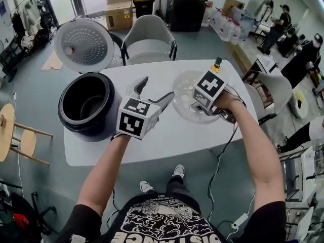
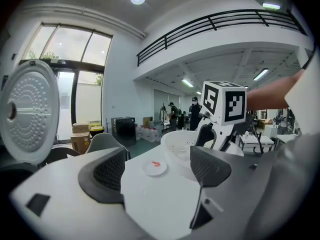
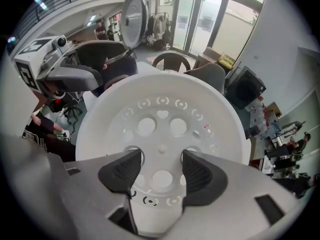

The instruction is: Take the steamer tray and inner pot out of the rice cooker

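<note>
- Left gripper [image 1: 156, 91] is hovering over the surface [image 1: 172, 135] between cooker and tray, fingers standing wide with nothing between them, probably readying for the pot.
- Rice cooker [image 1: 76, 128] is sitting at the surface's left end, its lid [image 1: 83, 44] standing open so the contents can come out.
- Inner pot [image 1: 88, 101] is apparently sitting inside the cooker, not yet lifted.
- Steamer tray [image 1: 183, 92] is lying out on the surface, well apart from the cooker.
- Right gripper [image 3: 161, 159] is pointing down over the tray, fingers apart, gripping nothing.
- Surface is showing white and rounded; a grey chair [image 1: 149, 42], grey floor [image 1: 30, 85], cardboard boxes [image 1: 119, 9] and people [image 1: 276, 29] are filling the room beyond.
</note>
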`<state>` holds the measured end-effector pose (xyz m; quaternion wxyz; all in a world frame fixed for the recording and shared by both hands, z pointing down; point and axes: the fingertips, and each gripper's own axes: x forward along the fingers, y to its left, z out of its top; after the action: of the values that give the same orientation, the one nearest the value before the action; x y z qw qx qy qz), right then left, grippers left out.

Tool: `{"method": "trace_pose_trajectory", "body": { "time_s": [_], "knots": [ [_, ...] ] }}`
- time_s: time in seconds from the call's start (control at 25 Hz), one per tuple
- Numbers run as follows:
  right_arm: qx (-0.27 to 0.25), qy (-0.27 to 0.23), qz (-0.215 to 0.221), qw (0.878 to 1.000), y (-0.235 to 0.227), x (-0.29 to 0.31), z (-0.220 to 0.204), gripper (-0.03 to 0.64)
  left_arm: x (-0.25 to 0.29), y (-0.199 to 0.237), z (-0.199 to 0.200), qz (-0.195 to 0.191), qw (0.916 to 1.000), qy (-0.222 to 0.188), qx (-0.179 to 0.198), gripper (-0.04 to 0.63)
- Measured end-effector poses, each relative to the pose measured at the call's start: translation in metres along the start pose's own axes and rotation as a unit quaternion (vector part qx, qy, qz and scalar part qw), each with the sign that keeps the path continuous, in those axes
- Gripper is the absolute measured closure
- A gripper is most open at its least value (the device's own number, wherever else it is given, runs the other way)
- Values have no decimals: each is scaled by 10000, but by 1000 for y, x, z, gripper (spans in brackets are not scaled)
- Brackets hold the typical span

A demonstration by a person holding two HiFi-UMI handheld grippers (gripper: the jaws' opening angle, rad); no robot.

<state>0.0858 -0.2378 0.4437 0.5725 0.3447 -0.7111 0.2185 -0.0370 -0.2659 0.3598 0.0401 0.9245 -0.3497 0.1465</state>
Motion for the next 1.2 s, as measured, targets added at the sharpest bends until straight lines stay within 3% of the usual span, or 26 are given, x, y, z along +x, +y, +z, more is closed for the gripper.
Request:
{"method": "trace_pose_trajectory", "body": {
  "time_s": [0.6, 0.92, 1.2],
  "knots": [
    [733, 295, 114, 9968, -165, 84, -156, 341, 206, -117, -23, -668, 9952, 721, -15, 199],
    [1022, 547, 208, 9930, -229, 154, -206, 341, 282, -135, -56, -707, 9912, 1113, -98, 199],
    [873, 660, 306, 9935, -281, 201, -222, 339, 346, -135, -75, -610, 9890, 1331, -223, 199]
  ]
}}
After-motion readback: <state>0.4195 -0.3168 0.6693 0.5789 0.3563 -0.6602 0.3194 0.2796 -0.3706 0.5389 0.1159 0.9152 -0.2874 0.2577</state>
